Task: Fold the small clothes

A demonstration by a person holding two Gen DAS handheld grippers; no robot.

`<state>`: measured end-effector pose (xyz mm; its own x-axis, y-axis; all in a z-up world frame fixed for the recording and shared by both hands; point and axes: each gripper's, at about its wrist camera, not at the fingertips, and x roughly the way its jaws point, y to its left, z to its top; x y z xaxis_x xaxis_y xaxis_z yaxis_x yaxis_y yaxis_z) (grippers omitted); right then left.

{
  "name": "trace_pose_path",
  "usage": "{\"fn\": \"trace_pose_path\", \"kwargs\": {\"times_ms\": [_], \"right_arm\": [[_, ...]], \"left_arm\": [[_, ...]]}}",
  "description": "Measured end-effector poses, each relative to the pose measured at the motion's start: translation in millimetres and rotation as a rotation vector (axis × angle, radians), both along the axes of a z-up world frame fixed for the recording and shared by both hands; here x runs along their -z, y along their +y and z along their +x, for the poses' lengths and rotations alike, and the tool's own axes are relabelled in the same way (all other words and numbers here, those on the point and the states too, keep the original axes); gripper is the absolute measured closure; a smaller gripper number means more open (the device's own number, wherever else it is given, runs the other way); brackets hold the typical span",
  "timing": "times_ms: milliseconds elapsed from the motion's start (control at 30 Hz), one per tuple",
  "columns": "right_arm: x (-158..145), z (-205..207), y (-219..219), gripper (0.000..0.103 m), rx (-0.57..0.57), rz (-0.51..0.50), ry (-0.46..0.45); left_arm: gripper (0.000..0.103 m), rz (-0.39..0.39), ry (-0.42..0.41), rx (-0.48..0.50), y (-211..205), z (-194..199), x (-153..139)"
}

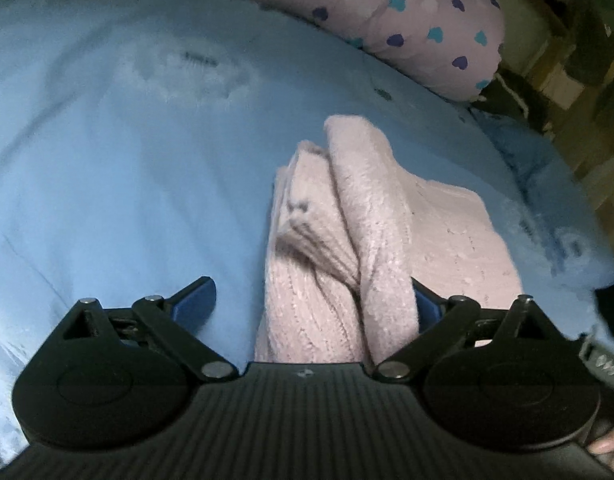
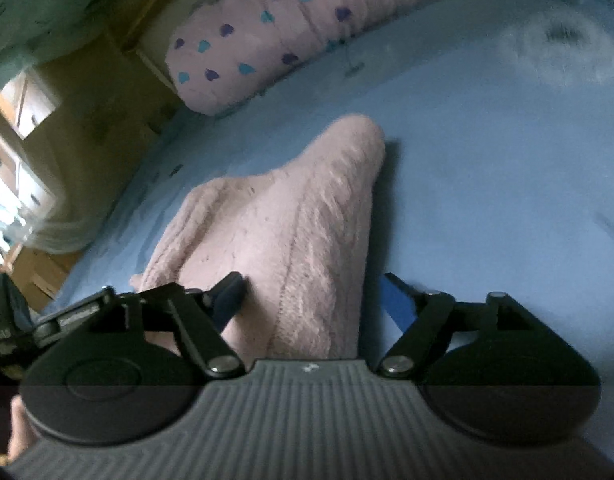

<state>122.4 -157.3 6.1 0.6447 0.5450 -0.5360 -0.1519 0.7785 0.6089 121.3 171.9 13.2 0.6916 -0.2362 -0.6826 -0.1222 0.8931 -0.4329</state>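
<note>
Now both grippers, left gripper [image 1: 313, 300] and right gripper [image 2: 311, 292], gape unclamped astride pale pink fuzzy knit garment [image 1: 359, 232] (bunched on blue bedsheet [image 1: 107, 180]), likely positioning for fold.

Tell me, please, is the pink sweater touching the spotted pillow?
Apart. The left wrist view shows blue sheet between the sweater and the pillow.
</note>
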Motion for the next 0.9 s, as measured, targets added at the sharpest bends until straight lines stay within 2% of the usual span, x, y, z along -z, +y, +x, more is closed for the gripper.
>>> {"fn": "trace_pose_path", "kwargs": {"times_ms": [100, 167, 333, 400, 467, 600, 767, 900], "right_arm": [[10, 4, -1, 0.020, 0.002, 0.056, 0.034], [12, 3, 3, 0.019, -0.011, 0.038, 0.017], [15, 1, 14, 0.008, -0.044, 0.004, -0.030], [16, 1, 18, 0.000, -0.067, 0.002, -0.044], [15, 3, 22, 0.000, -0.092, -0.005, -0.058], [15, 1, 20, 0.000, -0.122, 0.026, -0.079], [16, 5, 11, 0.000, -0.112, 0.119, -0.046], [17, 7, 15, 0.000, -0.102, 0.141, -0.049]], "left_arm": [[0.004, -0.006, -0.001, 0.017, 0, 1, 2], [0.004, 0.020, -0.009, 0.049, -5, 1, 3], [0.000, 0.087, -0.009, 0.122, -23, 4, 9], [0.000, 0.110, -0.013, 0.144, -29, 4, 10], [0.000, 0.121, -0.029, 0.144, -33, 2, 11], [0.000, 0.115, -0.044, 0.141, -33, 0, 13], [0.000, 0.065, -0.076, 0.128, -28, -6, 16], [0.000, 0.034, -0.100, 0.150, -33, -9, 18]]}}
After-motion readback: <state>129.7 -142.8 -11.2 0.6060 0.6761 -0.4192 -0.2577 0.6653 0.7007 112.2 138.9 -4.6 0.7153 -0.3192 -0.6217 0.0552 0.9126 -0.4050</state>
